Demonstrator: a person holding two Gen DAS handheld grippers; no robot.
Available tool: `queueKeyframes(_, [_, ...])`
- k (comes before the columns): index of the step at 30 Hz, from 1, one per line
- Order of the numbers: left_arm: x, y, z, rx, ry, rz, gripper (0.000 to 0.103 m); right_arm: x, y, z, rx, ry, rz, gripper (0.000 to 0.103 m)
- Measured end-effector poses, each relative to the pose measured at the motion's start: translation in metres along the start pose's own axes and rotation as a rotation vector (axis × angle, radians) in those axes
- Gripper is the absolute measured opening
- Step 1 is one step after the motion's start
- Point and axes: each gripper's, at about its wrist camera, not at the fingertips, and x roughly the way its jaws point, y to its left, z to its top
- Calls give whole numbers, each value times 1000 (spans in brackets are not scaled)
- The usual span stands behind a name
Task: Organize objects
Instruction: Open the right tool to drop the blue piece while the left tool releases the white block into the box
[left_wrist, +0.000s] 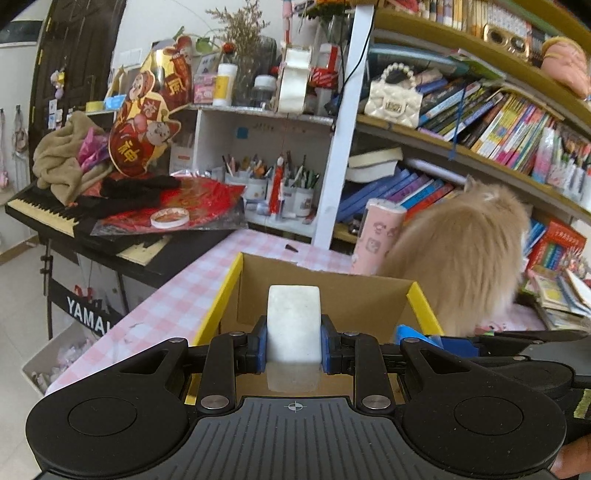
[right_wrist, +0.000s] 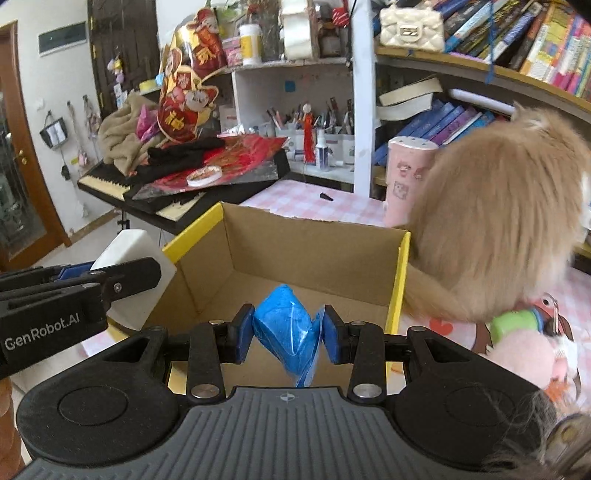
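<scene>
Box (right_wrist: 310, 254) sits open on the pink table (right_wrist: 306, 201); a cat (right_wrist: 498, 229) crowds its right wall. Left claw (left_wrist: 293, 349) grips a white block (left_wrist: 293, 321), right claw (right_wrist: 288, 334) a blue packet (right_wrist: 288, 325).

You're facing a crowded study corner in even daylight. The desk (left_wrist: 207, 280) wears a pink-and-white checked cloth. Behind it a wooden bookshelf (left_wrist: 461, 151) curves away, packed with leaning books (left_wrist: 509, 125), with a white quilted handbag (left_wrist: 393, 99) on its ledge. Left of it a white cubby shelf (left_wrist: 258, 129) holds cups of pens (left_wrist: 258, 177), with bottles and dried flowers (left_wrist: 243, 26) on top. Further left, a black keyboard (right_wrist: 110, 181) on a stand lies buried under a beige blanket (left_wrist: 66, 158) and red festive decorations (left_wrist: 147, 122). Your walls are white, the floor (left_wrist: 22, 295) pale tile, and a dark door (left_wrist: 81, 48) stands at the back.
</scene>
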Motion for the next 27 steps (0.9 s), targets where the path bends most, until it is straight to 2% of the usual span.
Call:
queueKeyframes(8, [49,-3,-7,7,127,61,25,60,3,2,-164,89,25,36])
queueKeyframes(12, [51,-3,-18,9,156,79,25,77,8,-5,-283,148,56,36])
queueKeyframes(15, [53,-2,-21,1,165,97,25,78,8,-5,-355,142,92,36])
queueKeyframes(19, [61,-6,-24,40,196,116,25,89,-8,2,-369,206,149,36])
queueKeyframes(24, [73,-10,-27,55,237,115,25,94,-15,7,-353,227,157,36])
queueKeyframes(27, [76,-11,-27,67,234,121,26,94,-14,7,-337,217,135,37])
